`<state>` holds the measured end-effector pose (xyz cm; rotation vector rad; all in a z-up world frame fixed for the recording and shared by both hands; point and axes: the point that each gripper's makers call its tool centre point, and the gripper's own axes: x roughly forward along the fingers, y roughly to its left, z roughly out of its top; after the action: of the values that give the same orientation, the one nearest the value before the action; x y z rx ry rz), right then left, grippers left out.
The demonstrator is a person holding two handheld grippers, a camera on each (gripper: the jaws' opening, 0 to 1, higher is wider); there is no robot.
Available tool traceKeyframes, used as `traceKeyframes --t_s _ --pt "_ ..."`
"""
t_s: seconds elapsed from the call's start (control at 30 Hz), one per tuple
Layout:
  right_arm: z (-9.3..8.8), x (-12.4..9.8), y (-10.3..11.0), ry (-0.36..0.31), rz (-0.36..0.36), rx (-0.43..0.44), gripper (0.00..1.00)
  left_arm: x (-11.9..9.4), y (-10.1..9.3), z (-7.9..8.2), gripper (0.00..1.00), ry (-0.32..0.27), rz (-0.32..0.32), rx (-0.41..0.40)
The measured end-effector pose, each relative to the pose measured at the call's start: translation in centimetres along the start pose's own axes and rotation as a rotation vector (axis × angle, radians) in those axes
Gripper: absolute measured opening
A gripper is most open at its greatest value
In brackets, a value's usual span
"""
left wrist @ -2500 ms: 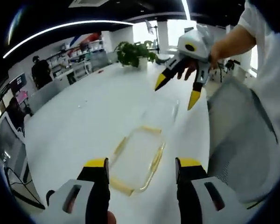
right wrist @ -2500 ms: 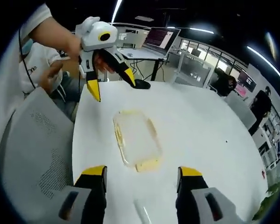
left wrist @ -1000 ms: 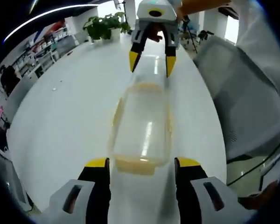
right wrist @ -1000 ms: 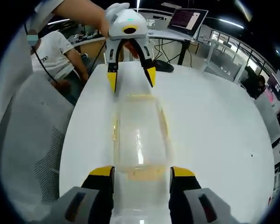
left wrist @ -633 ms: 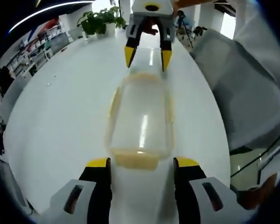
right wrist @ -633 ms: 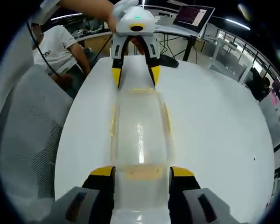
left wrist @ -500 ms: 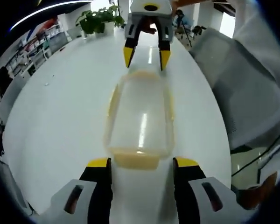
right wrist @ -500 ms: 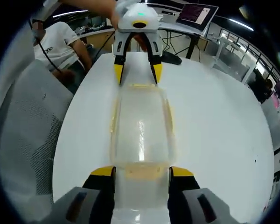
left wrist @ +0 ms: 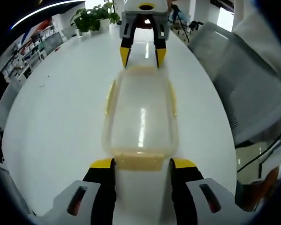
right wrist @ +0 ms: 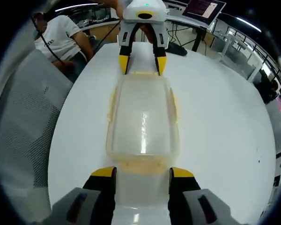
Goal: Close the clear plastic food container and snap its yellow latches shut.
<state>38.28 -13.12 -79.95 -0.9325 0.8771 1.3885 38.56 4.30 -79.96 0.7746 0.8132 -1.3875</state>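
Clear plastic container (left wrist: 140, 117) with its lid on, lying lengthwise on the white table (left wrist: 51, 117), running from 6 to 12 o'clock in both views. Yellow latches along the long sides (left wrist: 110, 96) and at each short end (left wrist: 137, 161).

In the left gripper view: left gripper (left wrist: 141, 165) at 6 o'clock, yellow-tipped jaws apart, one to each side of the near end latch — gripping nothing; whether the tips touch the latch cannot be told. Right gripper (left wrist: 140, 55) facing in from 12 o'clock, jaws spread about the width of the far end, tips just at the far latch. Potted plant (left wrist: 91, 16) at 11 o'clock beyond the table, grey mesh chair (left wrist: 253, 93) at 3 o'clock.

In the right gripper view: same container (right wrist: 143, 122) seen from the other end. Right gripper (right wrist: 142, 173) at 6 o'clock, jaws parted around the near latch (right wrist: 141, 165), holding nothing. Left gripper (right wrist: 141, 63) opposite at 12 o'clock — open, tips by the far edge. Seated person in a white shirt (right wrist: 61, 37) at 10 o'clock, laptop (right wrist: 203, 9) at 1 o'clock.
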Motion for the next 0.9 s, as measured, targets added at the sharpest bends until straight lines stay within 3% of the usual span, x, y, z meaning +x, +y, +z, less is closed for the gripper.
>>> traceKeyframes --t_s 0.5,0.6,0.9 --pt "0.54 0.86 -0.01 0.005 0.021 0.008 0.44 0.11 0.25 0.28 0.4 -0.018 0.01 0.004" --pt "0.51 0.84 -0.27 0.018 0.024 -0.002 0.39 0.12 0.26 0.28 0.39 -0.017 0.009 0.007" --pt "0.61 0.84 -0.24 0.019 0.024 -0.004 0.37 0.11 0.28 0.28 0.38 -0.021 0.009 0.0"
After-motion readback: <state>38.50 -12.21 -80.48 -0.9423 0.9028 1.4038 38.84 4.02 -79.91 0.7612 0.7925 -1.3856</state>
